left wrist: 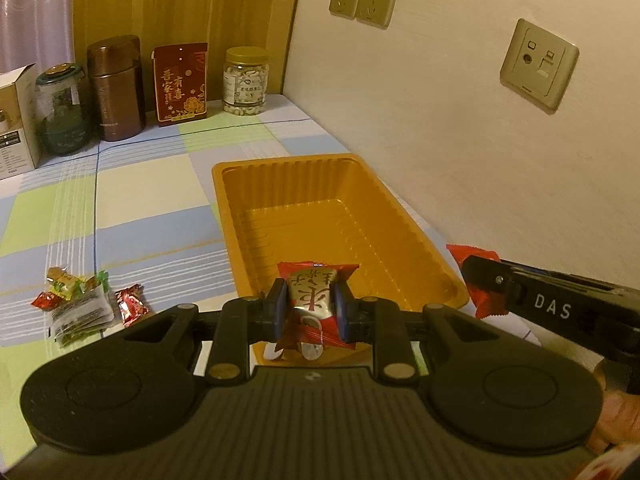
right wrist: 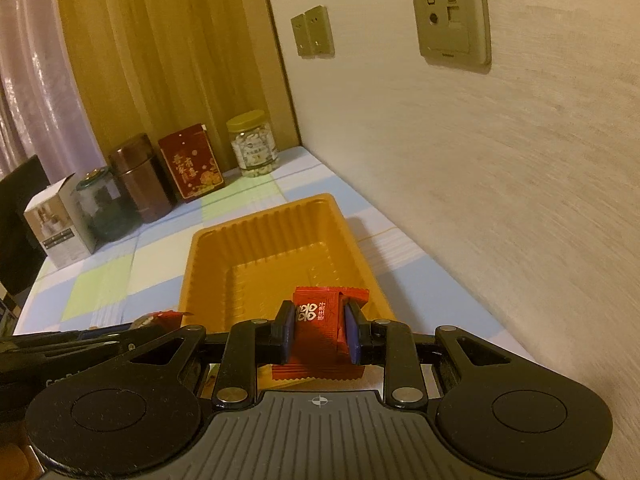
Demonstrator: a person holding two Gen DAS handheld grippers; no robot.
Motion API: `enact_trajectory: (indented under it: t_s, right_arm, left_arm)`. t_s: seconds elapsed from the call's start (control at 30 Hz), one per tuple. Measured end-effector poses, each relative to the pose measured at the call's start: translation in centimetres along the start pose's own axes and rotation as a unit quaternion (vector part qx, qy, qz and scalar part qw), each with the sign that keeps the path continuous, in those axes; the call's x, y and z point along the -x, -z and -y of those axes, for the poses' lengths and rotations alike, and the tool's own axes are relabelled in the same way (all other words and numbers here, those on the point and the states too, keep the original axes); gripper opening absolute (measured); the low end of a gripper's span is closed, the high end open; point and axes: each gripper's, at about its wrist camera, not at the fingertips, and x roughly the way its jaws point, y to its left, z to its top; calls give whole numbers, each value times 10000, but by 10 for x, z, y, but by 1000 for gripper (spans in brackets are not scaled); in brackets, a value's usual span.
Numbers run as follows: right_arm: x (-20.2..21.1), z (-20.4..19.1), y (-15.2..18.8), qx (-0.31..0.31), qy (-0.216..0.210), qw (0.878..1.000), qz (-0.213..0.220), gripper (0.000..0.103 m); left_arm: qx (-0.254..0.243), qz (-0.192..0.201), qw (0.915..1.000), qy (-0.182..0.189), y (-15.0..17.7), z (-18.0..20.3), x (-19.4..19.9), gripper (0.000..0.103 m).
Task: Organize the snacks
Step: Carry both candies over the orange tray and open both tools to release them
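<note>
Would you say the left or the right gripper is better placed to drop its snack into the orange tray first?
Probably the left. The left gripper holds its red-and-silver packet already over the orange tray's near rim, while the right gripper holds its red packet nearer the tray's near right corner.

Black left gripper [left wrist: 310,312] has 2 blue pads [left wrist: 280,310], brass screws, ribbed grey housing.
</note>
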Motion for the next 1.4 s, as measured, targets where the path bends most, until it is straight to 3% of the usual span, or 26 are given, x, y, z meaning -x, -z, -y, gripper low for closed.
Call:
enact_trajectory:
  t_s: [1.03,1.1,1.13,1.17,1.4]
  right_arm:
    - [-23,0,-12,-35,-13,10000,-18,27]
    - [-24,1,-11,-48,6,10000,-28,27]
    - [-24,2,-10,-52,10,10000,-35,27]
    - [-24,2,-9,-53,17,10000,-40,27]
    - [-25,2,-7,-71,0,9999,-72,27]
  left_arm:
    - [32,-39,9999,102,-23,0,-43,22]
    - [60,-25,9999,118,-22,-1,-47,30]
    - [93,-34,9999,95,-22,-3,-48,47]
    - [136,-16,9999,56,-22,-5,-49,55]
    - [330,34,9994,-104,-16,-26,-35,55]
